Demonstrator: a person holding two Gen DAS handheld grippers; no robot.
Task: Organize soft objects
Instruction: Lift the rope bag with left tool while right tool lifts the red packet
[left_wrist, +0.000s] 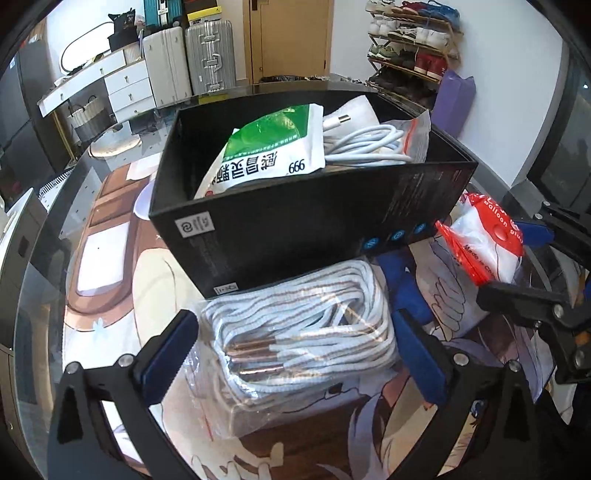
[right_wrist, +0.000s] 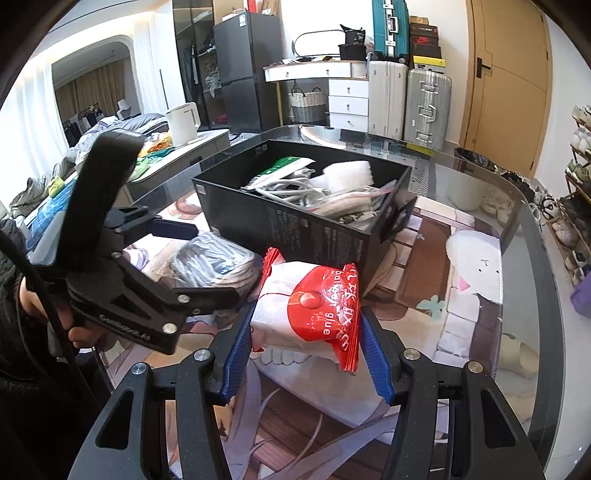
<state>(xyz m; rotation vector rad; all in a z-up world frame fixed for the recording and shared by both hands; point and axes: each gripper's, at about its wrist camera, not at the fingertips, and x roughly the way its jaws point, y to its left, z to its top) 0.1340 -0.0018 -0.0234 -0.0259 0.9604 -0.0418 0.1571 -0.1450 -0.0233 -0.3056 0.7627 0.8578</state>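
While beside box (right_wrist: 295, 229), packet (right_wrist: 291, 295) in gripper (right_wrist: 307, 316).

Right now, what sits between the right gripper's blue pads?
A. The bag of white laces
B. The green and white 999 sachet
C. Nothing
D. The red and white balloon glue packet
D: the right gripper has its pads on either side of the balloon glue packet, apparently closed on it.

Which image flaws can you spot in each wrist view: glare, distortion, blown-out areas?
Left wrist view: fisheye bends the black box's edges, dark vignette fills the corners, and the glass tabletop mirrors the room. Right wrist view: the window at far left is blown out, the door frame bows, and glare streaks the glass tabletop.
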